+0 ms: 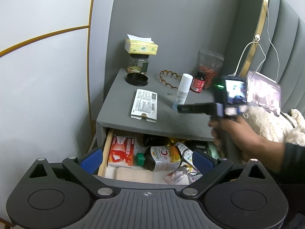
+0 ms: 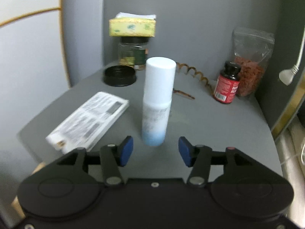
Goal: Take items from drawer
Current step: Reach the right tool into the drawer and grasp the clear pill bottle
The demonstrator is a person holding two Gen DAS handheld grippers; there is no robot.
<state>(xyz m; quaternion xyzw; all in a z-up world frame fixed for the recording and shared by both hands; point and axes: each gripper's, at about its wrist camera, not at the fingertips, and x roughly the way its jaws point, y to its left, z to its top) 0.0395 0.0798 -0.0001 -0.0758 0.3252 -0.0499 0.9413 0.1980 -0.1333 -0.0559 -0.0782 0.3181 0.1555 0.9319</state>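
While the white bottle (image 2: 158, 101) stands upright on the worktop (image 2: 219, 126), the right tool (image 2: 155, 151) sits just short of its base, jaws apart and holding nothing, probably so the bottle stays standing. Below the bottle, the drawer (image 1: 106, 147) is open with a vitamin bottle (image 1: 162, 158) and red box (image 1: 122, 150) inside; the left tool (image 1: 145, 159) hangs over them, wide open and empty, apparently ready for the next item.
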